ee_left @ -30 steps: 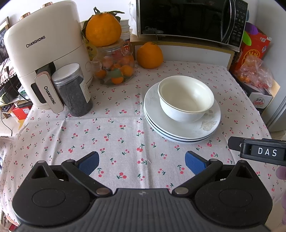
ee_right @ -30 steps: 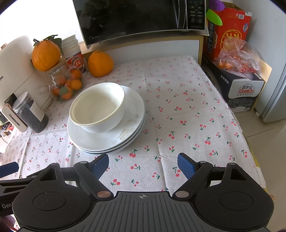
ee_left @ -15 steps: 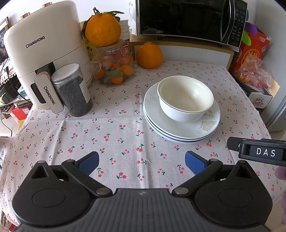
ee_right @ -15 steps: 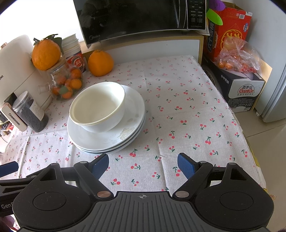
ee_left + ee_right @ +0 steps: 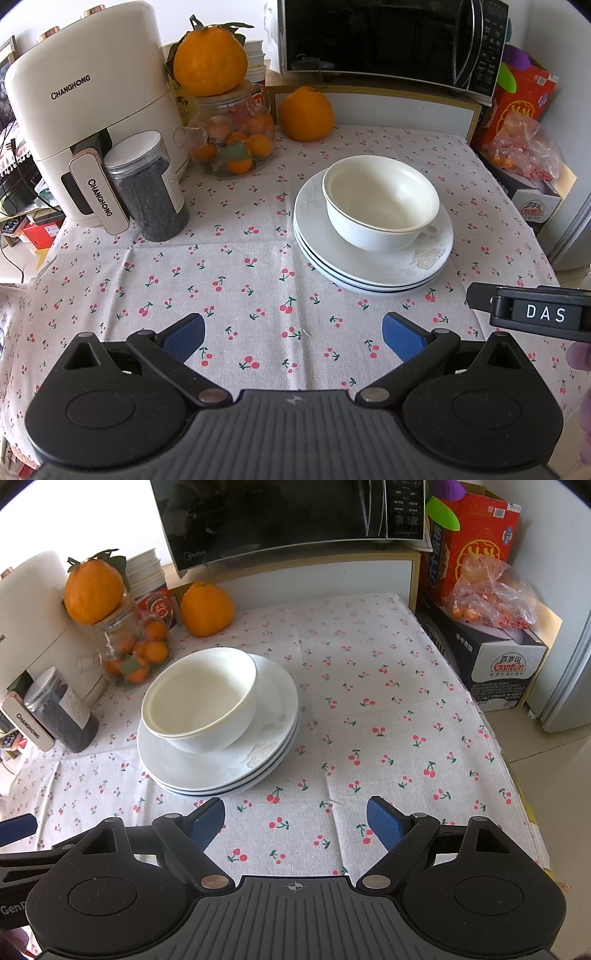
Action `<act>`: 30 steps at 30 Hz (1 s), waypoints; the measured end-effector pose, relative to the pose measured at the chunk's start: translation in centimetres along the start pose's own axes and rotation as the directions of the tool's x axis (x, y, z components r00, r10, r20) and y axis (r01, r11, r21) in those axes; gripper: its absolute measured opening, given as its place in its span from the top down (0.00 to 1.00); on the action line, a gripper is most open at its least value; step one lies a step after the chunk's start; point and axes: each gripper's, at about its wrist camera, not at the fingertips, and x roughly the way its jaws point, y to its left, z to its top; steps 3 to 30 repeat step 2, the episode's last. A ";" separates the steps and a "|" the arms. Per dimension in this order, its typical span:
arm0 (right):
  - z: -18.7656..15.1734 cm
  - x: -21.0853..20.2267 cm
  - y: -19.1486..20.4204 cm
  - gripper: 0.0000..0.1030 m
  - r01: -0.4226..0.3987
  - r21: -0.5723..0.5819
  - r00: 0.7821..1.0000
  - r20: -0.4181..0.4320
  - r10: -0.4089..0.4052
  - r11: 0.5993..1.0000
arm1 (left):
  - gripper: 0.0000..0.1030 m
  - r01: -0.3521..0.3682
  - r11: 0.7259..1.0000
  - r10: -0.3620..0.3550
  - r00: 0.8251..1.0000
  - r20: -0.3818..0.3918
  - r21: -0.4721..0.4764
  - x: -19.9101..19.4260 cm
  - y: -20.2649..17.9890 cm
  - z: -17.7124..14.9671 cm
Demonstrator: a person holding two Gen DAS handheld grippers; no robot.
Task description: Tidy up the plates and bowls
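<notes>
A white bowl point(image 5: 380, 203) stands on a stack of white plates point(image 5: 373, 266) on the cherry-print tablecloth. In the right wrist view the bowl point(image 5: 201, 705) looks like two nested bowls on the plates point(image 5: 221, 771). My left gripper point(image 5: 293, 336) is open and empty, above the cloth in front of and left of the stack. My right gripper point(image 5: 295, 819) is open and empty, in front of and right of the stack. Part of the right gripper's body shows in the left wrist view point(image 5: 532, 314).
A white air fryer point(image 5: 88, 110), a dark jar point(image 5: 147, 188), a glass jar of small oranges point(image 5: 236, 140) with an orange on top, and a loose orange point(image 5: 306, 114) stand at the back left. A microwave point(image 5: 388, 37) is behind. Boxes point(image 5: 491, 653) sit beyond the table's right edge.
</notes>
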 end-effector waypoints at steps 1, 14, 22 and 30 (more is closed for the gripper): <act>0.0 0.0 0.0 0.16 0.001 0.000 1.000 -0.001 -0.001 1.000 | 0.00 0.000 1.000 0.000 1.000 0.001 0.001 0.0 0.0 0.0; 0.2 0.0 0.0 0.16 0.001 0.001 1.000 -0.002 -0.001 1.000 | 0.00 0.000 1.000 0.000 1.000 0.000 0.000 0.0 0.0 0.0; 0.2 0.0 0.0 0.16 0.001 0.001 1.000 -0.002 -0.001 1.000 | 0.00 0.000 1.000 0.000 1.000 0.000 0.000 0.0 0.0 0.0; 0.2 0.0 0.0 0.16 0.001 0.001 1.000 -0.002 -0.001 1.000 | 0.00 0.000 1.000 0.000 1.000 0.000 0.000 0.0 0.0 0.0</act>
